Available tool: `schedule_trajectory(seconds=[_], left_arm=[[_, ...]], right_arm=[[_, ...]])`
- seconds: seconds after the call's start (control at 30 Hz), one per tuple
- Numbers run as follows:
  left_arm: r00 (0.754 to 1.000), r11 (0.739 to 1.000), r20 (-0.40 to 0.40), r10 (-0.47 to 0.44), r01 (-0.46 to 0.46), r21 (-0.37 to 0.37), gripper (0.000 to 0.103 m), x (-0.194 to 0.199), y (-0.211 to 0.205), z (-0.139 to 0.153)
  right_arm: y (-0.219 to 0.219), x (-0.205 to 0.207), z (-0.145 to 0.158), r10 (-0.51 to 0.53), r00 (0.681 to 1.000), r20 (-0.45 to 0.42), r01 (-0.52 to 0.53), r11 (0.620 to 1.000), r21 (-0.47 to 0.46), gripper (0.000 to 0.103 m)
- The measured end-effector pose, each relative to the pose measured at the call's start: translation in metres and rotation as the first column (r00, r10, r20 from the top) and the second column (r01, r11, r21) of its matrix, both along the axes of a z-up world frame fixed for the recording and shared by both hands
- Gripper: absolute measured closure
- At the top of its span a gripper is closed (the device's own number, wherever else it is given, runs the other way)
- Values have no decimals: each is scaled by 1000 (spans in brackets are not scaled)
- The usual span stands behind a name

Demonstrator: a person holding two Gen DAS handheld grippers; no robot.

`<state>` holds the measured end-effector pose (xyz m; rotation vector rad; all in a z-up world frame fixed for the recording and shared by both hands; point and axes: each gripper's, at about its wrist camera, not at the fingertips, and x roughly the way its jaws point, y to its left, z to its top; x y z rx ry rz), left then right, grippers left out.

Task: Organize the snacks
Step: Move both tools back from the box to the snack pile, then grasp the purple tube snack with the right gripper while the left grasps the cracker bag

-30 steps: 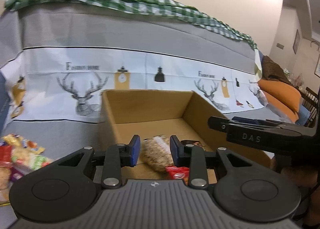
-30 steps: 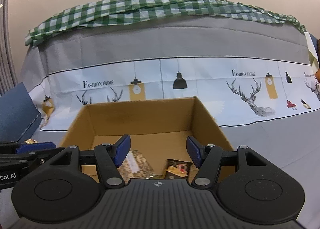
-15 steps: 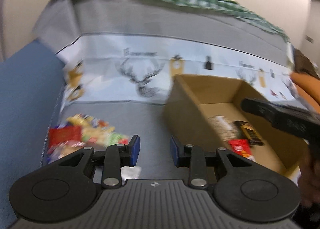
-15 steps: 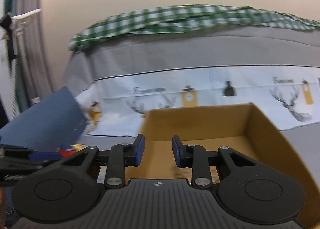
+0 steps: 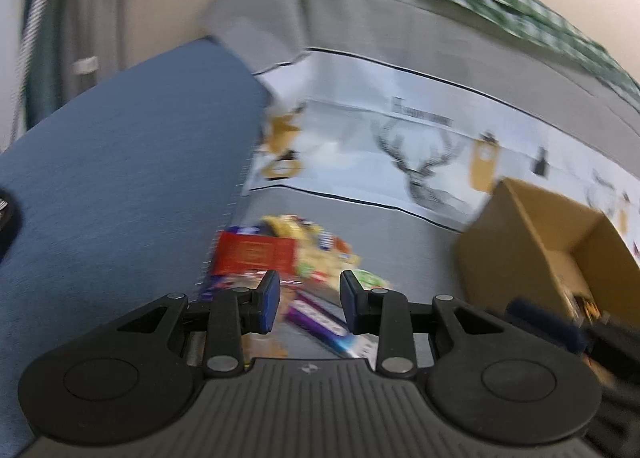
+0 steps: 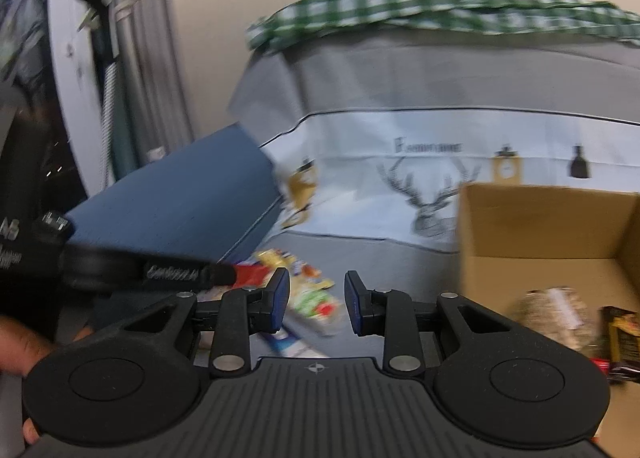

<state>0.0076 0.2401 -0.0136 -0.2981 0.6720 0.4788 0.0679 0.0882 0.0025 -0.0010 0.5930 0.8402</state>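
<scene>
A heap of snack packets (image 5: 280, 254) lies on the grey sofa seat, with a red packet (image 5: 252, 256) on its left and a purple one (image 5: 320, 322) nearest me. My left gripper (image 5: 306, 302) is open and empty just above the near side of the heap. The heap also shows in the right wrist view (image 6: 308, 294). My right gripper (image 6: 316, 304) is open and empty, above the seat between heap and box. The open cardboard box (image 6: 540, 226) stands to the right and holds a few packets (image 6: 556, 314). The box also shows in the left wrist view (image 5: 532, 234).
A blue cushion (image 5: 120, 162) rises left of the heap. The sofa back wears a deer-print cover (image 6: 432, 194) with a green checked cloth (image 6: 420, 18) on top. The left tool (image 6: 120, 270) crosses the right wrist view at the left.
Both grippers have swung left, away from the box and towards the snack heap. The right gripper's jaws narrowed from wide open to a smaller gap. Both views are motion-blurred.
</scene>
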Motion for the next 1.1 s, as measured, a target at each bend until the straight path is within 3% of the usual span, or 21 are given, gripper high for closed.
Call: schedule_trajectory(seconds=[0.1, 0.23, 0.3, 0.37, 0.47, 0.53, 0.67, 0.73, 0.87, 0.97, 1.1], left_arm=[[998, 998, -35, 55, -55, -3, 67, 0, 10, -4], [991, 998, -120, 63, -59, 35, 65, 8, 11, -13], [986, 996, -143, 82, -75, 55, 57, 9, 13, -16], [984, 995, -157, 89, -80, 63, 55, 9, 15, -19], [979, 993, -188, 80, -62, 98, 50, 16, 10, -25], [977, 993, -199, 75, -54, 108, 46, 19, 8, -28], [973, 991, -218, 74, -47, 125, 42, 27, 6, -34], [969, 990, -237, 73, -41, 136, 41, 34, 6, -39], [960, 989, -272, 66, -26, 149, 38, 44, 5, -47], [957, 990, -282, 69, -30, 139, 38, 50, 8, -52], [951, 990, -302, 67, -26, 137, 38, 54, 9, -58]], right_arm=[[23, -2, -11, 38, 999, -25, -39, 998, -48, 71], [51, 1, -27, 58, 995, -81, -68, 990, -123, 69], [61, 6, -36, 56, 993, -103, -71, 986, -148, 65], [73, 12, -45, 57, 993, -107, -75, 981, -180, 53], [88, 20, -62, 56, 995, -82, -75, 966, -248, 47], [96, 29, -75, 63, 992, -112, -92, 958, -272, 39], [105, 44, -96, 47, 982, -183, -100, 951, -293, 38], [106, 45, -104, 47, 976, -210, -109, 951, -291, 39], [107, 34, -100, 115, 977, -177, -163, 945, -284, 72], [102, 27, -93, 130, 980, -154, -171, 940, -295, 81], [86, 18, -82, 127, 979, -162, -170, 941, -291, 86]])
